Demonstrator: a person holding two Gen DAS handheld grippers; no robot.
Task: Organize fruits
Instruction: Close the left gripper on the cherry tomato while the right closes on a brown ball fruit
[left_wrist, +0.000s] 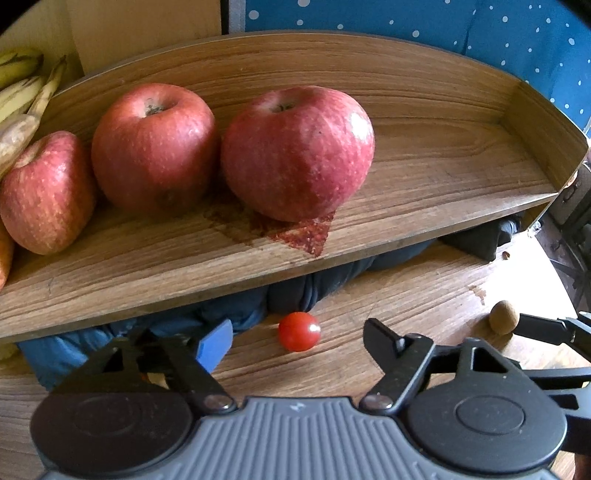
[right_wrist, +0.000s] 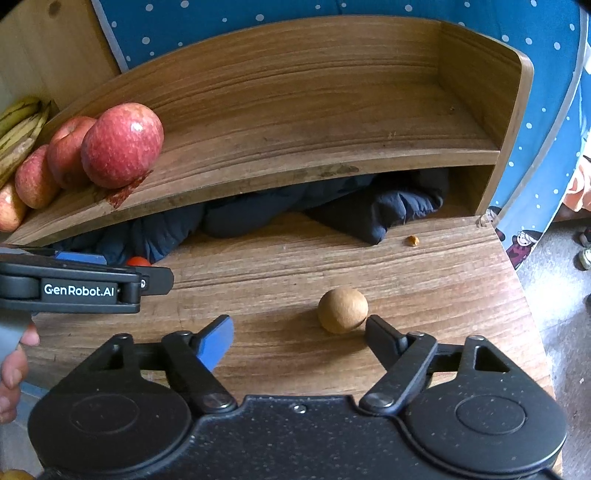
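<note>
Nearest the lens in each wrist view is the gripper's own black body, and ahead of it the two fingers stand spread with nothing pinched: the left gripper (left_wrist: 299, 343) has its jaws either side of a cherry tomato (left_wrist: 299, 331) without the pads pressing on it, and the right gripper (right_wrist: 301, 338) sits with its right finger just beside a small brown round fruit (right_wrist: 342, 310), which lies off-centre toward that finger and looks loose on the wood. Going by size, the biggest thing is the wooden shelf (left_wrist: 406, 122), a raised board with a back wall and a side wall standing over the desk top (right_wrist: 332, 266); a dark bundled cloth (right_wrist: 388, 210) is stuffed into the gap beneath it. On the shelf's left end lie the bananas (left_wrist: 18, 85), then a row of red apples (left_wrist: 295, 151) packed close together, the rightmost resting over a reddish stain on the board. The right half of the shelf is bare. As a judgement, the sorting is well under way: the large fruit appears already lined up on the shelf, while the two small pieces, tomato and brown fruit, are still down on the desk. What seems left is to close on each, lift it and set it on the free part of the shelf; both are round and small, so they may roll or slip from the pads. An orange crumb (right_wrist: 412, 240) lies near the cloth.
</note>
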